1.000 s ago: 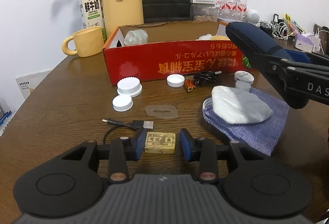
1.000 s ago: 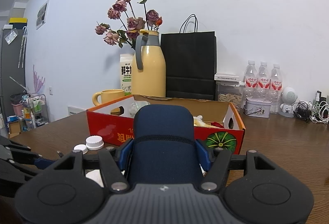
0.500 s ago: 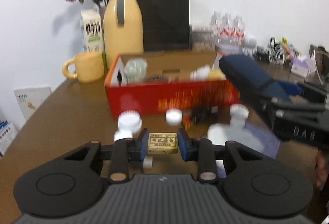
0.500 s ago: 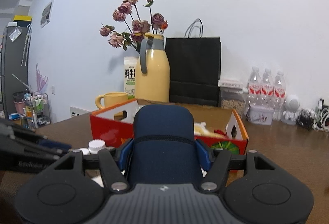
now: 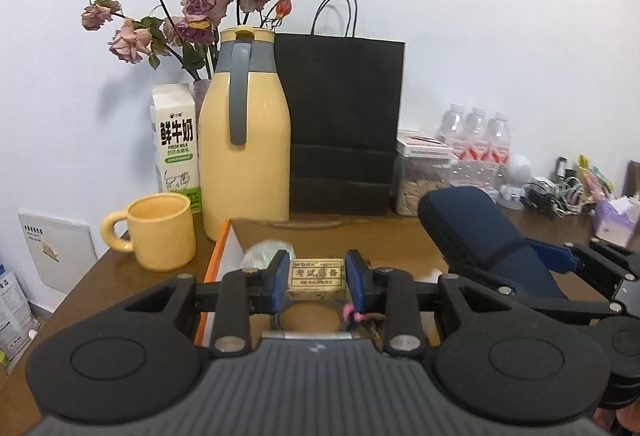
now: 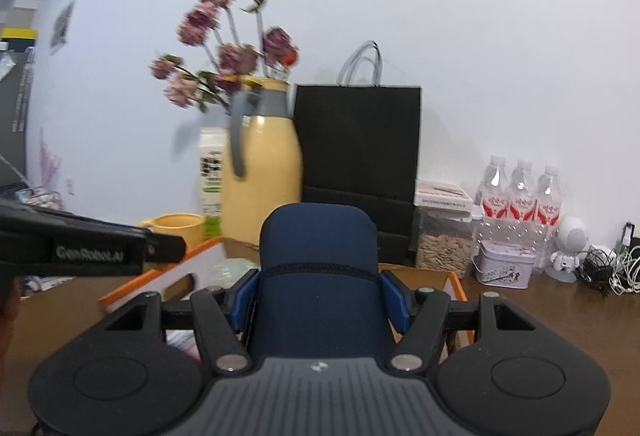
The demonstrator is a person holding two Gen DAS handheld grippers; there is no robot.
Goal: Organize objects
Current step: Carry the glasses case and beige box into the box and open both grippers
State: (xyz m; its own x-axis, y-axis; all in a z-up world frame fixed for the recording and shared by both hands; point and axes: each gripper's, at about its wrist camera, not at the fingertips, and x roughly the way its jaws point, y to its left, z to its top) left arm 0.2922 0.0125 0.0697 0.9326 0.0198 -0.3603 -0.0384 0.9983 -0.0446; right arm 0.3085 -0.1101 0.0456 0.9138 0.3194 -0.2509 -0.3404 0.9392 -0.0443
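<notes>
My left gripper clamps the eraser, low centre, above the box; my right gripper grips the case. Both remain undropped.

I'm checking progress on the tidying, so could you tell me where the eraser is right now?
In the left wrist view, the eraser is clamped in the left gripper, held above the cardboard box, near its left end.

Yellowish speckled eraser, navy case, orange-rimmed, seemingly white-walled box.
</notes>
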